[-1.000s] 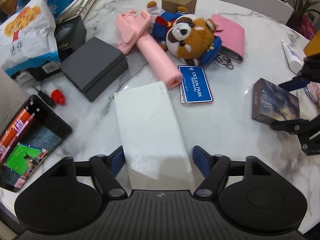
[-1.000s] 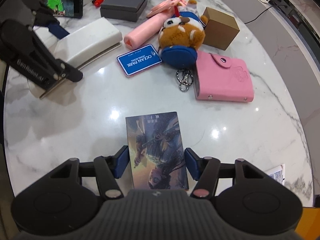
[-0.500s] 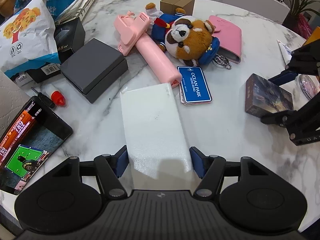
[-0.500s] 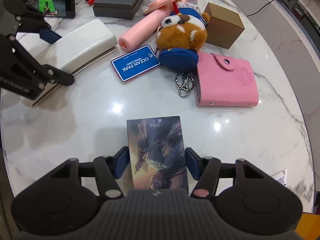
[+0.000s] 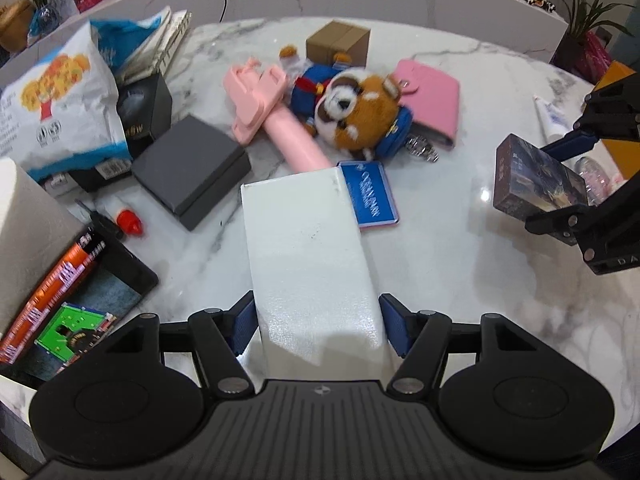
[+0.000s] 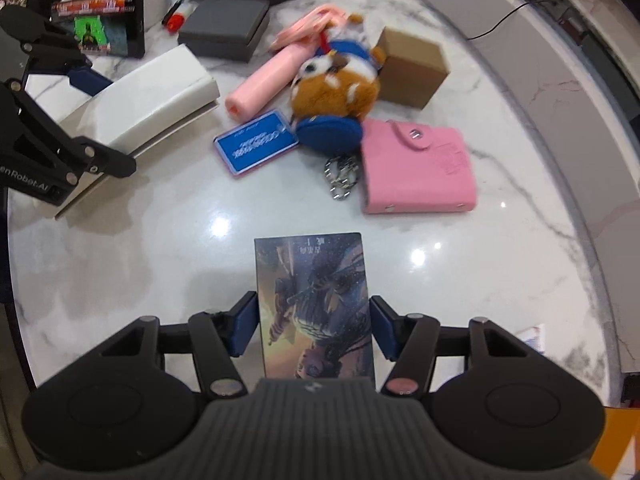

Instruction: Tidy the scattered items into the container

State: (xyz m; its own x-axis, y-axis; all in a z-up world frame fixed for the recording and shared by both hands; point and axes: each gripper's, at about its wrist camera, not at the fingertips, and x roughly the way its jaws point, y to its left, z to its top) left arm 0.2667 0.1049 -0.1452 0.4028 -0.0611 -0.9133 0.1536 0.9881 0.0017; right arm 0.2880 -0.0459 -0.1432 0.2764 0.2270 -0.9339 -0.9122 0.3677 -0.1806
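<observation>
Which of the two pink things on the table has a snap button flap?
The flat pink wallet beside the plush's keychain; the other, a pink tube-shaped stick, has none.

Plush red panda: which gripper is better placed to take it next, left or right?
Neither is free: left gripper holds the white box, right gripper the dark picture box. Once emptied, probably left; the plush red panda lies straight ahead of it.

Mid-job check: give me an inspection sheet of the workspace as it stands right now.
Surface: marble table, glossy.
Job's things: white box and illustrated box gripped; container not identifiable.
Clutter: plush toy, pink wallet, blue card, grey box, cardboard box, snack bag, phone.
Grippers: left gripper shut on white box; right gripper shut on illustrated box.
Cables: black cable.
Surroundings: potted plants.
</observation>
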